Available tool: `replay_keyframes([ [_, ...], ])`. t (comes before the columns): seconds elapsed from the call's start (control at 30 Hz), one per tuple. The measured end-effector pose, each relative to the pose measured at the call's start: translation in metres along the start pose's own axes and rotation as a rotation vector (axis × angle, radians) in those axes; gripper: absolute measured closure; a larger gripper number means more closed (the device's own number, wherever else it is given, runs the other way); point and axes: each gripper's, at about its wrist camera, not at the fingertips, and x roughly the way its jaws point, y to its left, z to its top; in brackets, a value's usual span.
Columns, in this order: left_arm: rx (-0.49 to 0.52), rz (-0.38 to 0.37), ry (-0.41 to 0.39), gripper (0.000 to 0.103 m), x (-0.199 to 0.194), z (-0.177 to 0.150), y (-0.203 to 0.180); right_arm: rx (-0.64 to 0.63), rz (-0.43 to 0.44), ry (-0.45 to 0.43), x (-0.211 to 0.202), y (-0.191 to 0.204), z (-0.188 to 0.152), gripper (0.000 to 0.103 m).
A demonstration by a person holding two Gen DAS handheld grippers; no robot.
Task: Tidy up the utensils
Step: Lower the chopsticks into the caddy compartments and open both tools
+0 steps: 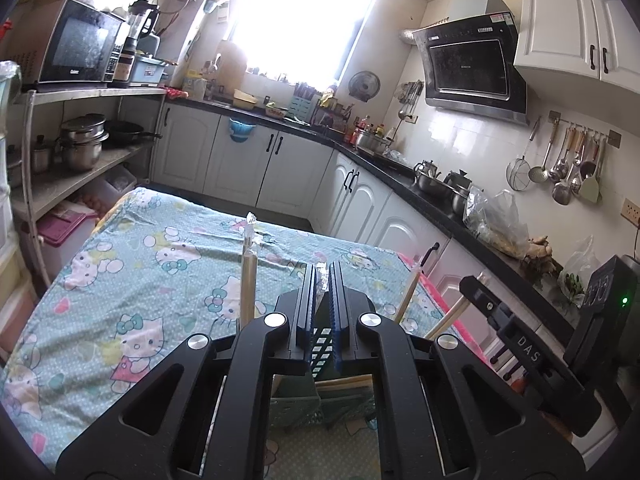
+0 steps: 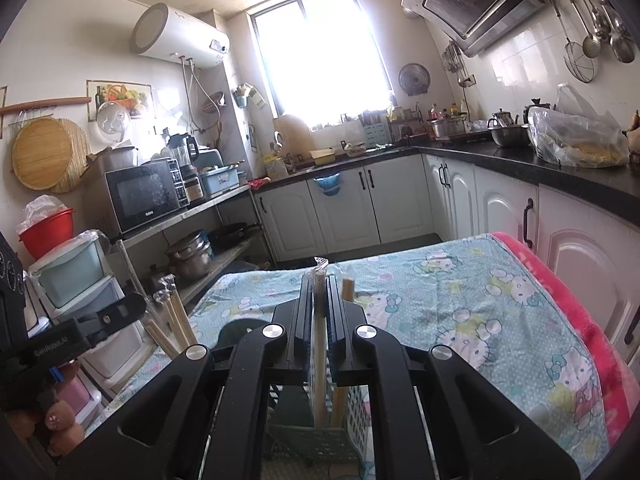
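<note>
Holding a plastic-wrapped pair of wooden chopsticks (image 2: pixel 320 344) in the right gripper (image 2: pixel 319 312), fingers almost closed and pinching it tight. Standing straight up, long way top to bottom, bottom end already down inside the pale green plastic basket with square holes (image 2: pixel 352 412). Sitting right below the fingers, that basket, so only a straight drop left, probably. Leaning beside it in the same basket, another bare wooden stick (image 2: pixel 347 292).

Pinching a crinkly clear wrapper tip (image 1: pixel 322 280) in the left gripper (image 1: pixel 322 300), fingers nearly shut too. Hanging over the dark green slotted holder (image 1: pixel 320 344), just under the fingers. Poking up around it, a tall wrapped stick (image 1: pixel 249 272) on one side and two thin wooden sticks (image 1: pixel 412 292) on the other. Hard to tell which slot each one stands in.

Spreading out beyond, the light blue cartoon-cat tablecloth (image 1: pixel 160 248), bare of utensils. Looking nearly done, this job.
</note>
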Motion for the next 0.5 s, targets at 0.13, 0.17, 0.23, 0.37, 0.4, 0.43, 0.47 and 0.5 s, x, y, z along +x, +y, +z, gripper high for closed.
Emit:
replay_keyframes([
  [0.13, -0.003, -0.001, 0.003, 0.1, -0.003, -0.002, 0.0, 0.02, -0.004, 0.022, -0.001, -0.006, -0.005, 0.091],
  [0.17, -0.003, -0.001, 0.003, 0.1, -0.003, -0.002, 0.0, 0.023, -0.004, 0.026, -0.002, -0.007, -0.005, 0.089],
  [0.23, -0.007, -0.003, 0.003, 0.1, -0.003, -0.001, 0.001, 0.021, -0.006, 0.033, -0.003, -0.008, -0.007, 0.086],
  [0.37, -0.02, -0.001, 0.008, 0.098, -0.006, -0.004, 0.004, 0.022, -0.002, 0.042, -0.006, -0.008, -0.01, 0.082],
  [0.4, -0.023, -0.001, 0.009, 0.098, -0.007, -0.005, 0.005, 0.022, -0.002, 0.044, -0.007, -0.008, -0.01, 0.081],
  [0.43, -0.026, 0.001, 0.011, 0.097, -0.008, -0.007, 0.005, 0.022, -0.002, 0.045, -0.009, -0.008, -0.011, 0.08],
  [0.47, -0.028, 0.002, 0.013, 0.096, -0.009, -0.008, 0.006, 0.022, -0.001, 0.046, -0.01, -0.008, -0.011, 0.079],
  [0.5, -0.031, 0.003, 0.014, 0.095, -0.01, -0.009, 0.007, 0.023, -0.002, 0.047, -0.011, -0.008, -0.011, 0.079],
])
